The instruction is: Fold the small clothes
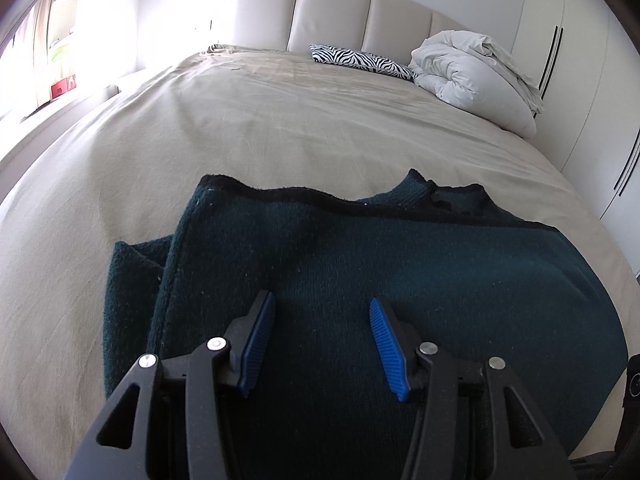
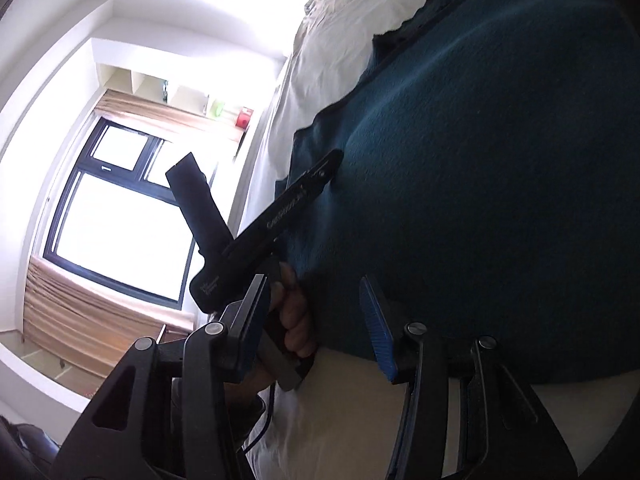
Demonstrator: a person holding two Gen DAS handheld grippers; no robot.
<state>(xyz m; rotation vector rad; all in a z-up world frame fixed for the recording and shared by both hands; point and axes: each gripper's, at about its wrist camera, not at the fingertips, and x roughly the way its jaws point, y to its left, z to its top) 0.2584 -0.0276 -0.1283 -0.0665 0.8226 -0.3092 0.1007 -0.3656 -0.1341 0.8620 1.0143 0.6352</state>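
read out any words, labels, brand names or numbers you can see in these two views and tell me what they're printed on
Nothing can be read for certain.
Left gripper, side of its black body, right wrist view: a pale printed word, too blurred to read.
Same gripper, lower on the body: a small pale mark, too small to read.
Dark green sweater, zebra-print cushion, bed: no text.

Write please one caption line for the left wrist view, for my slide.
Open left gripper above a dark teal knitted garment lying on a beige bed.

Home bedroom — wide bed (image 1: 280, 128) with padded headboard (image 1: 328, 12), rumpled duvet (image 1: 476, 76), zebra-print pillow (image 1: 360, 59), curtained window (image 2: 120, 216)
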